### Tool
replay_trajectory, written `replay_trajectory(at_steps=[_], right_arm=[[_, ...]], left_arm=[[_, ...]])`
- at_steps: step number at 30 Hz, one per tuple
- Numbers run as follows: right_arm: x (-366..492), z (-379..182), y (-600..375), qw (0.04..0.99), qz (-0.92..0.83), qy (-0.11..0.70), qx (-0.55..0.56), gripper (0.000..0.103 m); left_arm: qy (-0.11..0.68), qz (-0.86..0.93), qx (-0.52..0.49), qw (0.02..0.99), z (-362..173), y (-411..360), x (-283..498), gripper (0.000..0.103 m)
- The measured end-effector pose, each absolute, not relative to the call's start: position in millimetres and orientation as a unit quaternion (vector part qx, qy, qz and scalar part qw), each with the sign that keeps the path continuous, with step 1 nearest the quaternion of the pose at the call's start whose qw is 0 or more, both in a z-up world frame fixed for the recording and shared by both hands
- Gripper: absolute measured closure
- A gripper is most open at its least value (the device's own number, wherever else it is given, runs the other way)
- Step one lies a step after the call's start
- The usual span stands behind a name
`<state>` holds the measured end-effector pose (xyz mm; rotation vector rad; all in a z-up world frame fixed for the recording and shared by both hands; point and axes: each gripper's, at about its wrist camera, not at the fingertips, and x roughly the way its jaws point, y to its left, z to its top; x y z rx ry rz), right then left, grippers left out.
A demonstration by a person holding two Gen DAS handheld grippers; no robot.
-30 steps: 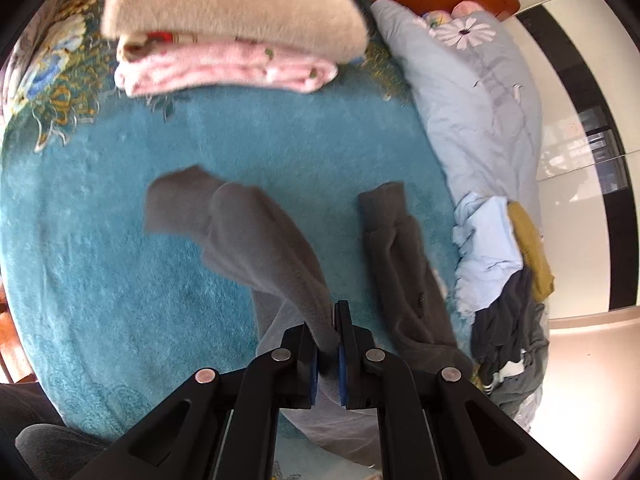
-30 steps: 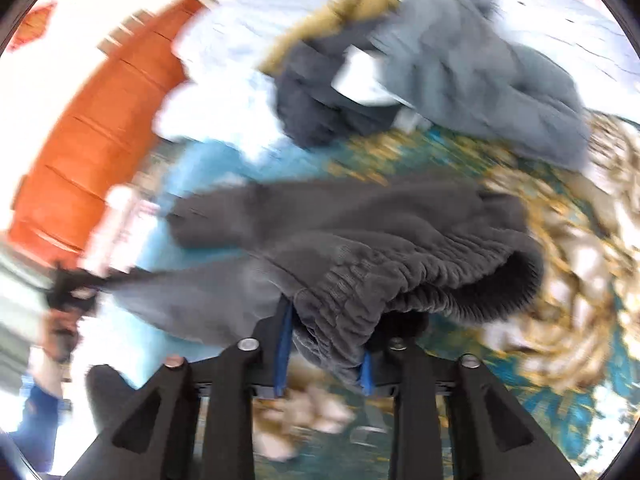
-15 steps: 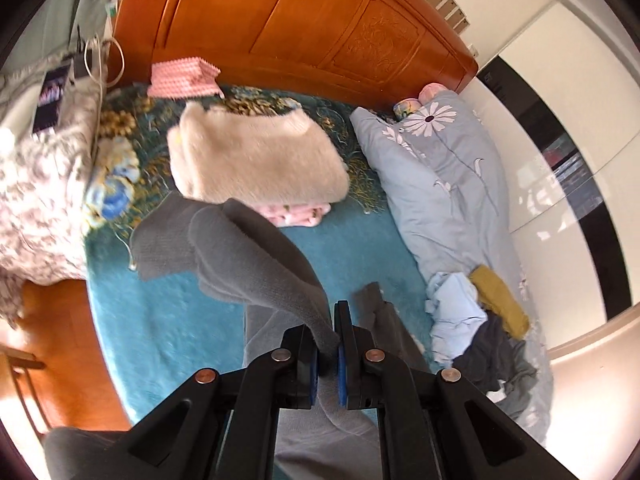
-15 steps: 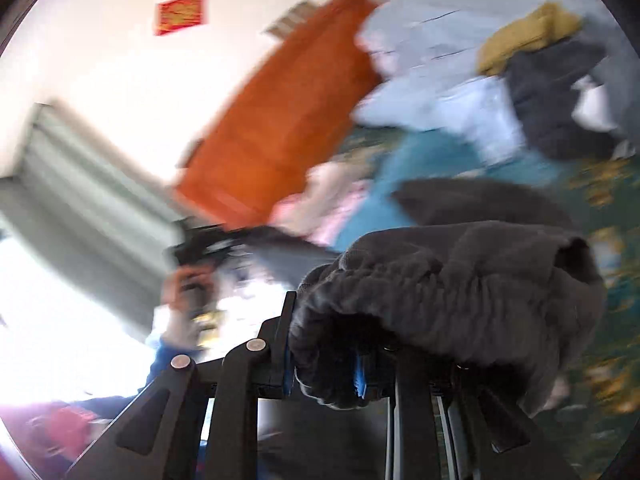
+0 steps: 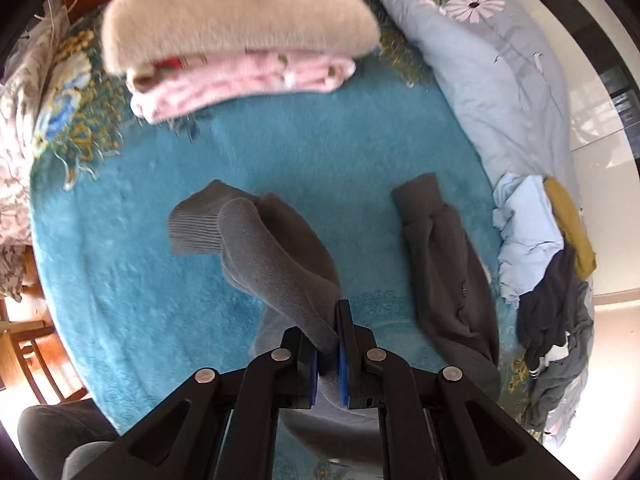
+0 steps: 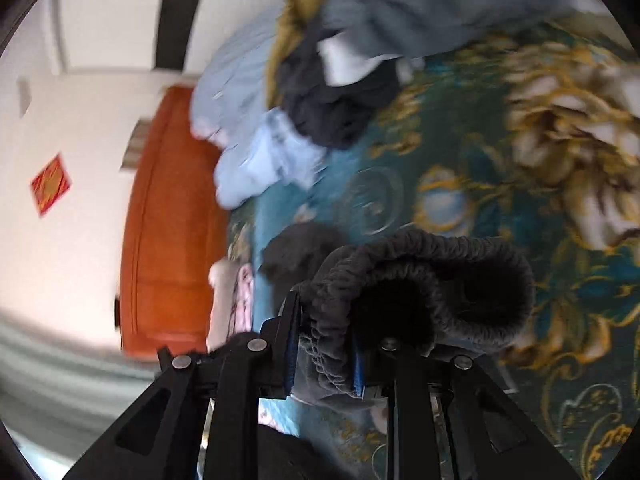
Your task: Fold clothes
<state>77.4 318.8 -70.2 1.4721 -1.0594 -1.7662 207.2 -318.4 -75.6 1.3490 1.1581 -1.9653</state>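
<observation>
A dark grey pair of sweatpants [image 5: 276, 256] lies partly on the teal blanket [image 5: 132, 280]. My left gripper [image 5: 329, 364] is shut on one leg, whose ribbed cuff [image 5: 192, 224] points away from me. The other leg [image 5: 444, 272] lies to the right on the blanket. My right gripper [image 6: 324, 368] is shut on the elastic waistband [image 6: 416, 256] of the sweatpants, which bulges open above the jaws.
A folded stack, beige sweater [image 5: 236, 20] over pink garment [image 5: 248, 80], sits at the blanket's far side. A pale blue duvet [image 5: 492, 68] lies at the right. A heap of unfolded clothes [image 5: 548, 268] lies at the right edge; it also shows in the right wrist view [image 6: 332, 108]. A wooden headboard [image 6: 172, 220] stands behind.
My left gripper lifted with the leg, then came back down close to the blanket. My right gripper swung up and round with the waistband; its view has rotated.
</observation>
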Motion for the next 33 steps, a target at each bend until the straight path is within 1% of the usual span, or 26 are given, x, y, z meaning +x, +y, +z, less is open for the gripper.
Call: replay_trajectory(at_steps=[2, 3, 4, 5, 6, 7, 9, 12, 16, 20, 22, 24, 26, 29, 33], right_arm=[[73.8, -81.3, 331.6, 0.281, -0.665, -0.407, 0.56, 0.081], [72.0, -86.8, 337.9, 0.271, -0.665, -0.411, 0.562, 0.081], [71.4, -92.4, 340.2, 0.267, -0.661, -0.415, 0.565, 0.081], [70.1, -97.6, 340.0, 0.263, -0.658, -0.419, 0.568, 0.081], [68.8, -102.8, 339.8, 0.258, -0.656, -0.422, 0.571, 0.08], [67.6, -108.0, 339.6, 0.253, -0.653, -0.426, 0.573, 0.08], [65.1, -118.4, 339.1, 0.243, -0.647, -0.433, 0.579, 0.08], [60.2, -126.7, 333.8, 0.239, -0.644, -0.438, 0.579, 0.079], [53.2, -123.1, 330.3, 0.234, -0.652, -0.424, 0.584, 0.078], [49.0, -122.9, 325.8, 0.226, -0.653, -0.423, 0.586, 0.078], [48.1, -123.6, 323.5, 0.223, -0.653, -0.425, 0.587, 0.078], [49.0, -123.7, 323.3, 0.219, -0.653, -0.426, 0.587, 0.078], [49.9, -123.8, 323.1, 0.215, -0.652, -0.427, 0.588, 0.078], [51.3, -124.0, 322.9, 0.21, -0.652, -0.429, 0.589, 0.078], [50.5, -125.1, 318.7, 0.2, -0.65, -0.435, 0.59, 0.077]], left_arm=[[0.443, -0.715, 0.491, 0.227, -85.6, -318.8, 204.8, 0.086], [0.456, -0.715, 0.485, 0.214, -87.5, -320.0, 205.3, 0.076], [0.469, -0.714, 0.479, 0.201, -89.3, -321.2, 205.8, 0.062], [0.482, -0.713, 0.473, 0.187, -91.1, -322.4, 206.2, 0.056], [0.493, -0.718, 0.46, 0.174, -90.8, -324.2, 209.9, 0.047], [0.5, -0.722, 0.447, 0.169, -89.7, -326.6, 216.0, 0.042], [0.512, -0.725, 0.427, 0.172, -89.6, -332.3, 229.7, 0.036], [0.533, -0.716, 0.409, 0.188, -98.1, -341.6, 250.7, 0.035], [0.569, -0.697, 0.387, 0.204, -116.7, -350.3, 275.4, 0.034], [0.592, -0.668, 0.389, 0.23, -141.4, -352.3, 286.9, 0.034], [0.599, -0.668, 0.375, 0.234, -142.2, -351.8, 290.6, 0.035], [0.602, -0.683, 0.35, 0.219, -128.3, -349.1, 288.3, 0.035], [0.574, -0.711, 0.352, 0.205, -107.8, -342.4, 275.3, 0.035], [0.508, -0.741, 0.399, 0.184, -87.4, -337.4, 232.4, 0.034], [0.502, -0.733, 0.438, 0.138, -100.0, -327.7, 173.6, 0.034]])
